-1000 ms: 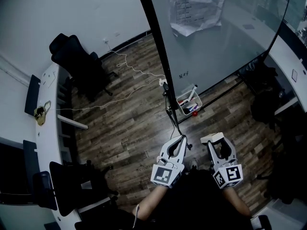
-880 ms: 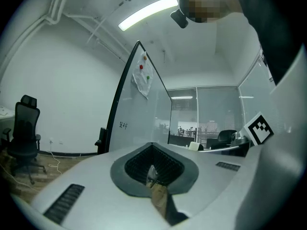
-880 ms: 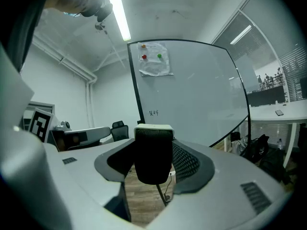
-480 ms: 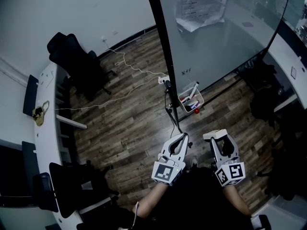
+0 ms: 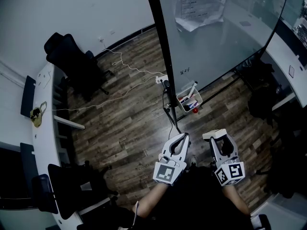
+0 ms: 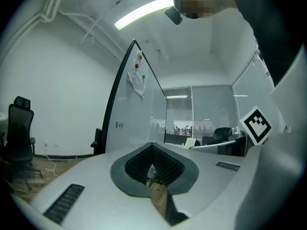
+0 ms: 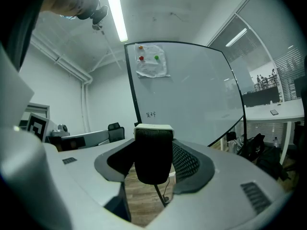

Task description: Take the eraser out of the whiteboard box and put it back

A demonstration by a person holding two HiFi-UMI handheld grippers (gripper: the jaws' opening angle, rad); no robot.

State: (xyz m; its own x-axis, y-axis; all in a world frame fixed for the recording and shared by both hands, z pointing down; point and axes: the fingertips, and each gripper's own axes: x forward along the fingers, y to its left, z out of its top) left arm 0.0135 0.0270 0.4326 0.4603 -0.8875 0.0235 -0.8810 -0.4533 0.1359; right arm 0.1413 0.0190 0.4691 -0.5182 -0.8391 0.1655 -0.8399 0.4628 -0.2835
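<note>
Jaws of right gripper (image 5: 216, 139) on eraser (image 7: 153, 152), whiteboard box (image 5: 189, 101) contents indistinct (dim)

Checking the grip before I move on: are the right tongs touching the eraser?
Touching. The right gripper view shows the eraser pinched between the right tongs, with the pads against both its sides.

Left gripper (image 6: 152, 146): fingers (image 6: 81, 176) meet at the tips, nothing between them. Wooden floor (image 6: 158, 198) shows through the slot below. Ahead stands a black-framed whiteboard (image 6: 136, 121), upright, with a paper sheet (image 6: 137, 83) near its top. Black office chair (image 6: 18, 133) at far left. Ceiling strip light (image 6: 144, 12) lit.
</note>
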